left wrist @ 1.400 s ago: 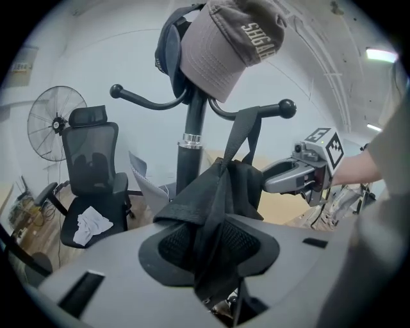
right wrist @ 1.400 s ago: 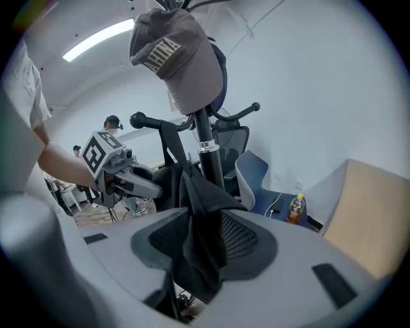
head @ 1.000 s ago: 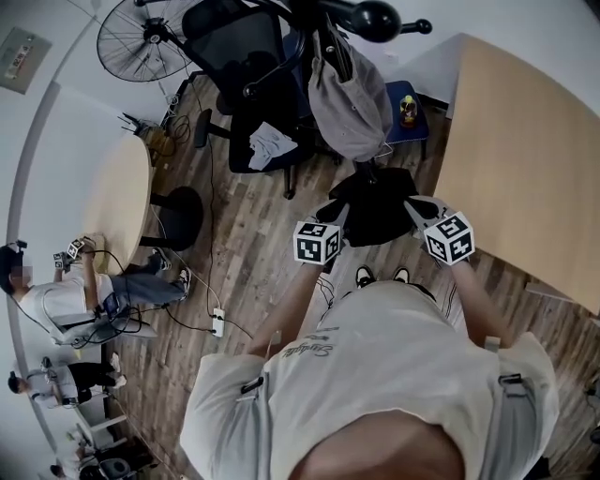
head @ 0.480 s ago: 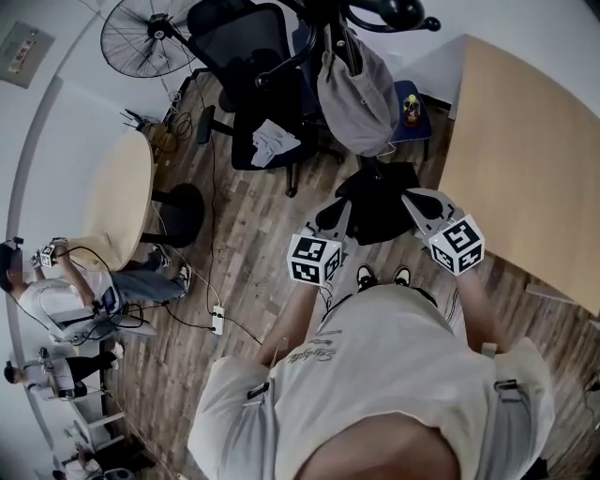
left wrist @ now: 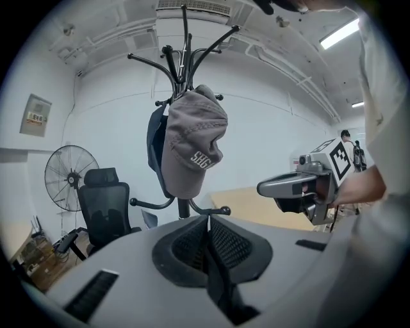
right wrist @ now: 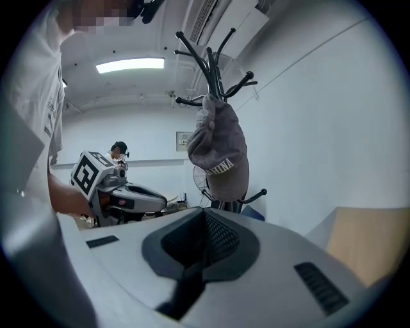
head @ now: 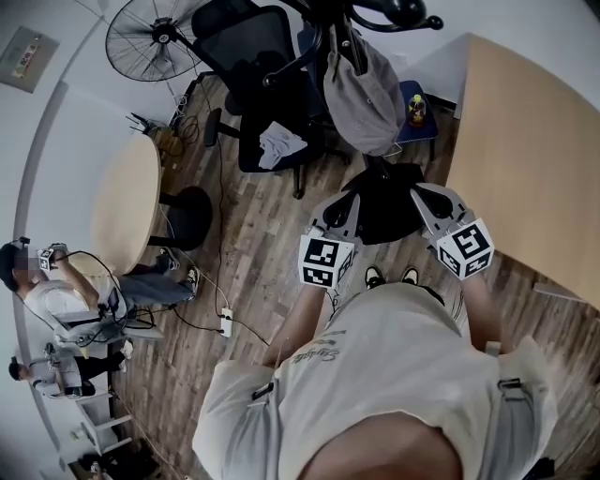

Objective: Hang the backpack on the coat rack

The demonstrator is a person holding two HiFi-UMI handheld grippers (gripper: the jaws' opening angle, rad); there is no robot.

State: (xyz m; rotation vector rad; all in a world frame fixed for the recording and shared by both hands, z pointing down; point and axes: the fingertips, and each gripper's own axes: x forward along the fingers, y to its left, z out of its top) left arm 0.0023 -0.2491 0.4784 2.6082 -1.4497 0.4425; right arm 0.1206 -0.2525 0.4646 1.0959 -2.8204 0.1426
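Observation:
The black backpack hangs between my two grippers, above the wooden floor and in front of my shoes. My left gripper is shut on its left side and my right gripper on its right. In the left gripper view the pads are pressed together with a thin black strap between them. The right gripper view shows the same at my right gripper. The black coat rack stands just ahead, and a grey cap hangs from one hook. Several upper hooks are bare.
A black office chair with a cloth on its seat stands left of the rack. Behind it is a floor fan. A wooden table runs along the right. A round table and a seated person are at the left. A blue stool is behind the rack.
Both grippers have risen together, and the backpack has come up off the floor with them, closer to the rack. The rack and cap have not moved.

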